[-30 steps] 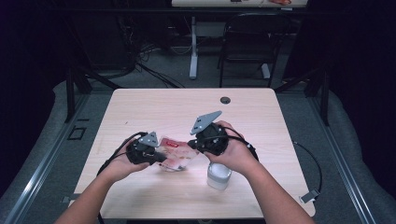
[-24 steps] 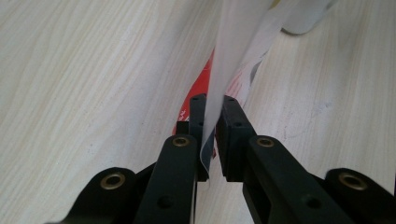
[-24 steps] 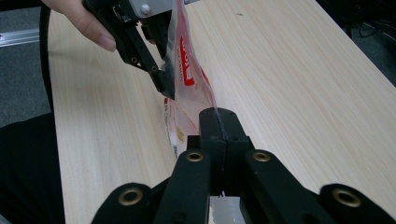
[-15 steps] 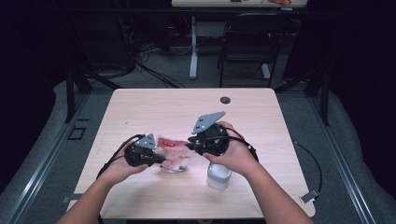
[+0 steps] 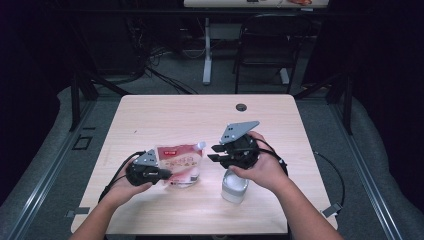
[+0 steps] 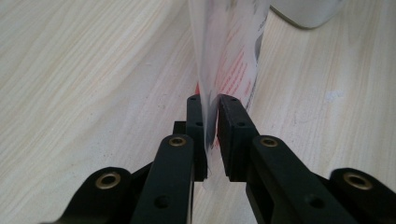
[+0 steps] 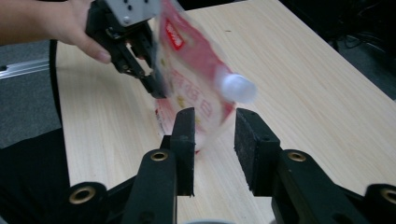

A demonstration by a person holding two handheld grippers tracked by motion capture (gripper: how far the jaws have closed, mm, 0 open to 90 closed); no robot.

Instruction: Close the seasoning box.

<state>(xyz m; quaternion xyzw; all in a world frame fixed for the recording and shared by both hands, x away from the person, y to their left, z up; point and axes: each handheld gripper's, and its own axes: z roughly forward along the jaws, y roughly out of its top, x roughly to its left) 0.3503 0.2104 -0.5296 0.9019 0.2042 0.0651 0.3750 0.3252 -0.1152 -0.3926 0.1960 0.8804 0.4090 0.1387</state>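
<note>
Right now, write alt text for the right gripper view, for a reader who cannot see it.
A red and white spouted pouch stands on a light wooden table, pinched at one edge by the left gripper in a hand. In the foreground the right gripper has its black fingers apart, just short of the pouch's white cap.

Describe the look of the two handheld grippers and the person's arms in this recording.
Both the left gripper and the right gripper are black, with blocky black fingers on linkages set with brass-coloured bushings. Each carries a grey three-cornered plate and trails a black cable. The forearms are bare, no sleeves visible.
</note>
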